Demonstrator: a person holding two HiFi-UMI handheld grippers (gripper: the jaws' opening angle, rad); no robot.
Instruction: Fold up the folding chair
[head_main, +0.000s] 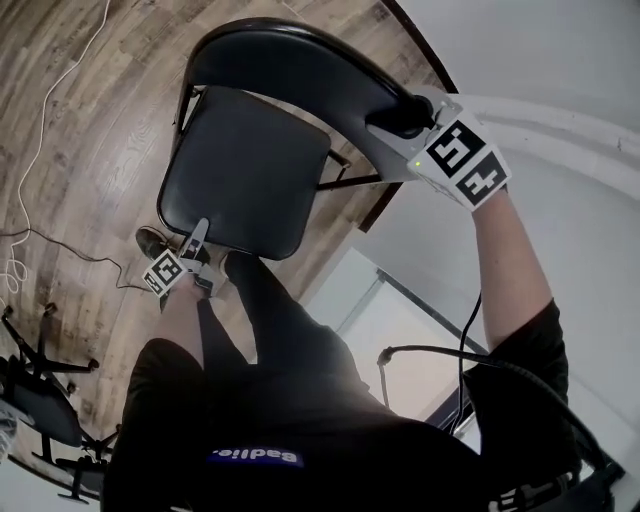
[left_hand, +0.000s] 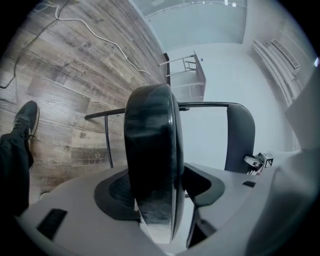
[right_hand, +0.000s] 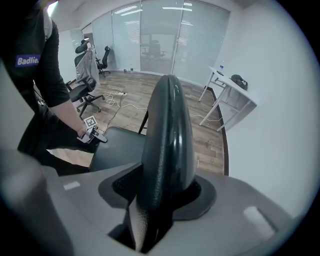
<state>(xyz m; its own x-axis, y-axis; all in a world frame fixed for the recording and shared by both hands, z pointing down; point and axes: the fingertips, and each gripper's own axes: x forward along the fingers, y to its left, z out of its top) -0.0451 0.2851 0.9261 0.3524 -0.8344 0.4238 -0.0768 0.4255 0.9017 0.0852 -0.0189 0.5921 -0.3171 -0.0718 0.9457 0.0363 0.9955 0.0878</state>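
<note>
Left gripper (head_main: 200, 236) fingers clamp seat (head_main: 245, 175) front; right gripper (head_main: 398, 128) fingers clamp backrest (head_main: 290, 60). We judge chair (head_main: 270, 140) stiff, moderately heavy, hinged.

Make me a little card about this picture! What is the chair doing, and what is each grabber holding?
Thing: black folding chair, open, not folded yet
Left side: left gripper closed on the front edge of the seat
Right side: right gripper closed on the top of the backrest
Seat: lying nearly flat
Underneath: wood floor
Close by: the person's shoe, beside the seat's front edge
</note>
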